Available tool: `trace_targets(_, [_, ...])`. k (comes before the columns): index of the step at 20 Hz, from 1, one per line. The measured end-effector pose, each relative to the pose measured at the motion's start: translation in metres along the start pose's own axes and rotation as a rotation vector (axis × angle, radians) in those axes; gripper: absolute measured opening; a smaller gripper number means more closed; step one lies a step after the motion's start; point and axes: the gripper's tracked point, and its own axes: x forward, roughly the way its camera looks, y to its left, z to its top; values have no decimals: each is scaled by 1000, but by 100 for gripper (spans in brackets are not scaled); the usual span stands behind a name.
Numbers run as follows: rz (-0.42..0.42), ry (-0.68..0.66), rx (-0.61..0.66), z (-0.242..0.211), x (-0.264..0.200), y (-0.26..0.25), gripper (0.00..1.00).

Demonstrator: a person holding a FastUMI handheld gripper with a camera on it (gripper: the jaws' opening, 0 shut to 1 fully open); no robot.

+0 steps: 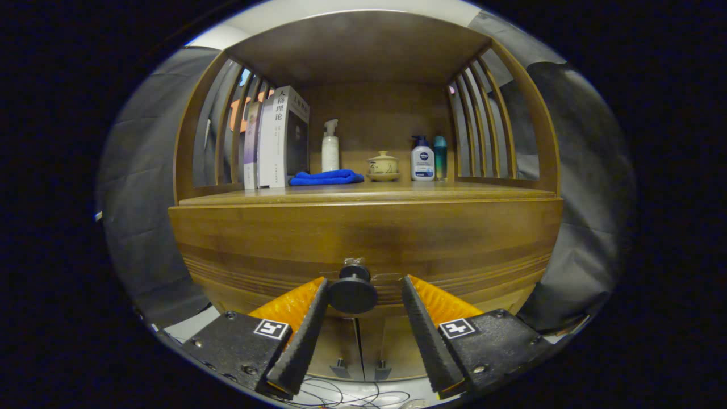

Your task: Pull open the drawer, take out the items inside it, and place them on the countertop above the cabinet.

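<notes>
None of the task is done: my claw (363, 284) gapes around the round black drawer knob (352, 293), brown wooden drawer (363, 238) unopened.

Claw (363, 287) mounts carry square markers (and screws).

1. The wooden tabletop (454, 190) of the cabinet sits above the closed drawer.
2. On it: upright books (278, 139), a folded blue cloth (326, 178), a white spray bottle (330, 146).
3. Then a lidded cup on a saucer (383, 166), a pump bottle (422, 159), a teal bottle (440, 154).
</notes>
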Motion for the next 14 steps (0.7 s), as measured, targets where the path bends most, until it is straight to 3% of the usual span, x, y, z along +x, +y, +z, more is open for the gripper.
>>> trace_targets(5, [14, -7, -6, 3, 4, 8, 66])
trace_targets(8, [-7, -16, -17, 3, 5, 6, 51])
trace_targets(14, [-33, 7, -19, 1, 4, 6, 46])
